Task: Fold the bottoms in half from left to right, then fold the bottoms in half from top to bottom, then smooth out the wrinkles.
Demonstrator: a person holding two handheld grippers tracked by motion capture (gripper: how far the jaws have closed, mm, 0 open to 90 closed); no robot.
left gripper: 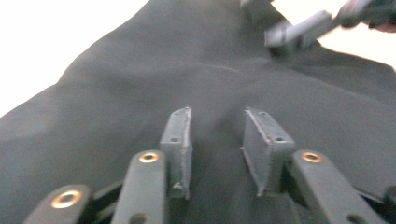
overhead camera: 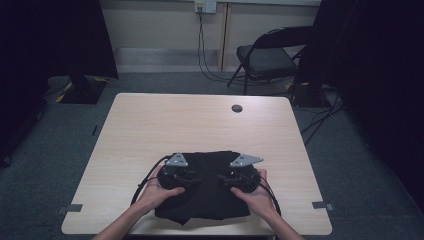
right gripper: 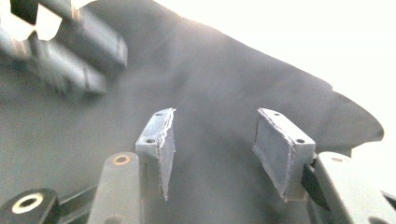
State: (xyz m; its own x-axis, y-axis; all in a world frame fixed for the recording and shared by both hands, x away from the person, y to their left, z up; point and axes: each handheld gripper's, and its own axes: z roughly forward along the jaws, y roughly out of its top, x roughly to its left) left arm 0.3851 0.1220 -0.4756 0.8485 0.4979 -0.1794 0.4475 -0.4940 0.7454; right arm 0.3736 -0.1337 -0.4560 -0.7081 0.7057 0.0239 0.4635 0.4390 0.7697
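Observation:
A black cloth [overhead camera: 207, 204] lies crumpled at the near edge of the light wood table [overhead camera: 200, 120]. A person's hands hold both grippers over it, close together and facing each other. My left gripper [overhead camera: 192, 178] hovers low over the cloth's left half; in the left gripper view its pads [left gripper: 178, 135] stand apart with bare cloth [left gripper: 140, 84] between them. My right gripper [overhead camera: 225, 178] is over the right half, its jaws [right gripper: 215, 114] wide apart above the cloth [right gripper: 233, 79]. Each gripper view shows the other gripper blurred at the top, the right one [left gripper: 299, 28] and the left one [right gripper: 70, 51].
A round cable hole [overhead camera: 236, 108] sits near the table's far edge. A black folding chair [overhead camera: 267, 57] stands behind the table on the right, and a dark stand base [overhead camera: 82, 87] at the back left. Cables hang from a wall socket [overhead camera: 205, 6].

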